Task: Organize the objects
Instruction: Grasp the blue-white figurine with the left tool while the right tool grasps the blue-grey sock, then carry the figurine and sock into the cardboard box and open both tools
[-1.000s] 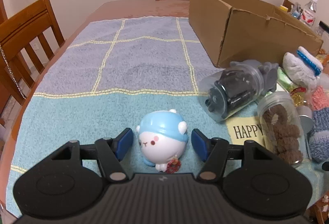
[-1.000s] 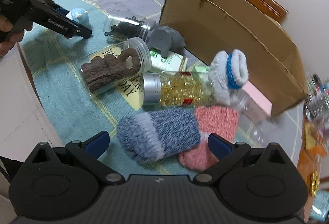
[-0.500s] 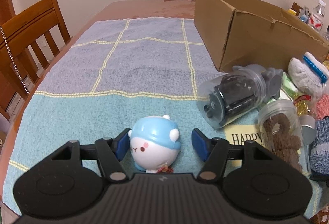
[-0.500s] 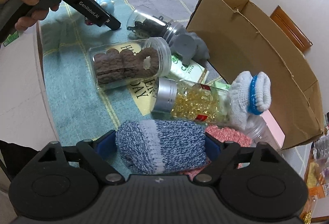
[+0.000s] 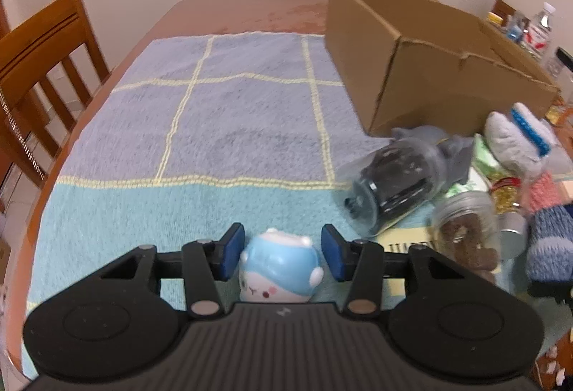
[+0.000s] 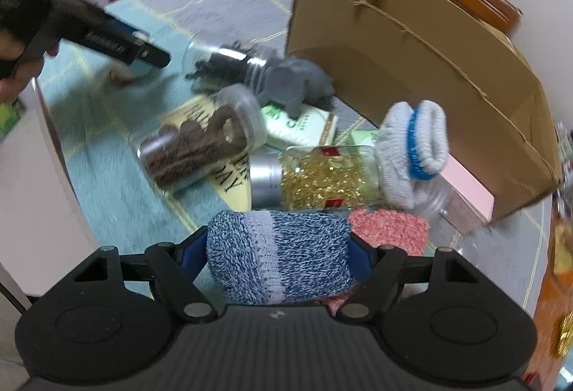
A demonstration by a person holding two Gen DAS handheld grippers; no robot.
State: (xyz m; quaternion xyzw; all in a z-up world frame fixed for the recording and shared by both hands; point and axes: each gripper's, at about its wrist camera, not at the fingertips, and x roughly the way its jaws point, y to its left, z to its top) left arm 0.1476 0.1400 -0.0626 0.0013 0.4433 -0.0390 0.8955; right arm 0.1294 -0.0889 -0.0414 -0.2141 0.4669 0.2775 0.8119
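Note:
A small white figurine with a blue cap (image 5: 278, 269) sits between the blue pads of my left gripper (image 5: 280, 251); the jaws have narrowed around it with small gaps showing on both sides. My right gripper (image 6: 277, 256) is shut on a rolled blue knit sock (image 6: 279, 254), its pads pressed into both ends. The open cardboard box (image 5: 429, 68) stands at the right of the towel and also shows in the right wrist view (image 6: 412, 75).
On the blue-green towel (image 5: 215, 125) lie a jar of dark items (image 6: 218, 65), a jar of brown rings (image 6: 200, 147), a jar of yellow capsules (image 6: 322, 176), a grey toy (image 6: 297, 82), a white sock (image 6: 415, 147) and a pink sock (image 6: 390, 229). Wooden chairs (image 5: 39, 68) surround the table.
My left gripper slid forward around the figurine and its jaws narrowed. My right gripper moved onto the blue sock and closed on it.

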